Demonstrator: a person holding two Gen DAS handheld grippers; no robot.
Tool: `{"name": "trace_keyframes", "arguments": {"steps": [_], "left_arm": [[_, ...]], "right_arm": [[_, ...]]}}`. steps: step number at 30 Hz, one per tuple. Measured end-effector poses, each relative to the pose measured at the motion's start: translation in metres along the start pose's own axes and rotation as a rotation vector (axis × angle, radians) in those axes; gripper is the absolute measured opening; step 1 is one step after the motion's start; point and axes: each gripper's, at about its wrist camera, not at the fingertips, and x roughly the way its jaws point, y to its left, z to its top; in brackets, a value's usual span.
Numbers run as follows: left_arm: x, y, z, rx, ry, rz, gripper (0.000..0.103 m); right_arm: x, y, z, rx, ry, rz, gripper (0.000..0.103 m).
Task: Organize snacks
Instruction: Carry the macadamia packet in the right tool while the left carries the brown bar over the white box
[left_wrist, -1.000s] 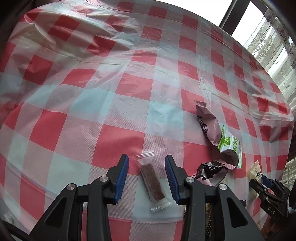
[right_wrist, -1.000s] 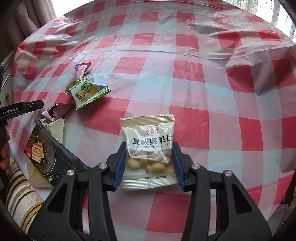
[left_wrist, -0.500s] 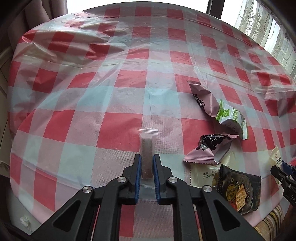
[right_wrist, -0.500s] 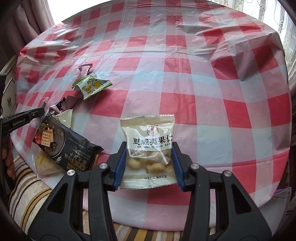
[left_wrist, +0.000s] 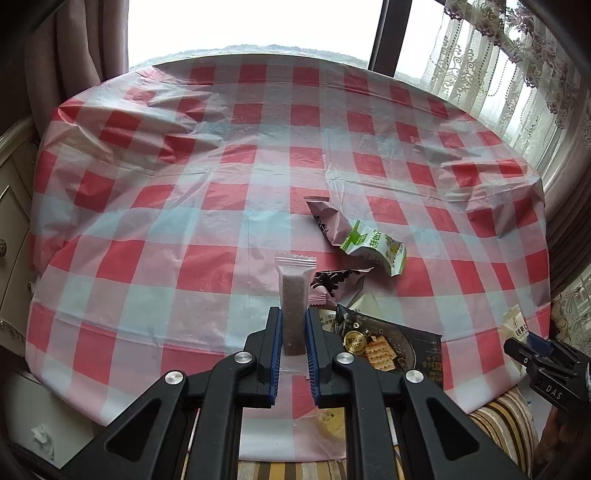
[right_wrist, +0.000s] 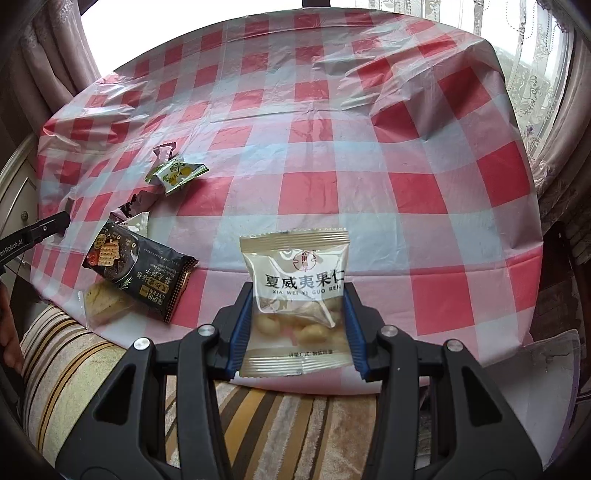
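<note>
Now lifted off the checked tablecloth (left_wrist: 229, 192) since a second ago, both snacks. Left of the black cracker pack (left_wrist: 391, 343), clamping tight on a brown bar in a clear wrapper (left_wrist: 294, 306), the left gripper (left_wrist: 292, 332), bar held above the cloth. Right of that pack, pinching the nut pouch (right_wrist: 299, 295) by its sides with jaws partly apart, the right gripper (right_wrist: 298, 332). Possibly slipping: slick wrappers, narrow grip, any sudden swing.

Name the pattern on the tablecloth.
Red, white and pale blue checks on the tablecloth; clearest in the right wrist view.
</note>
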Motion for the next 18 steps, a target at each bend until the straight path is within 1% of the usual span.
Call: {"name": "trace_keyframes", "arguments": {"steps": [4,8,13,18], "left_arm": [[-0.011,-0.035,-0.003,0.058,-0.004,-0.080,0.013],[-0.015,-0.075,-0.010,0.118,0.015,-0.158,0.013],[-0.014,-0.125,-0.024,0.195,0.064,-0.251,0.013],[-0.016,-0.174,-0.035,0.276,0.094,-0.323,0.013]], "right_arm": [[-0.016,-0.017,-0.011,0.034,-0.018,-0.021,0.050],[-0.026,-0.038,-0.026,0.067,-0.018,-0.048,0.050],[-0.037,-0.075,-0.052,0.133,-0.008,-0.094,0.049],[-0.053,-0.120,-0.078,0.220,-0.006,-0.157,0.050]]}}
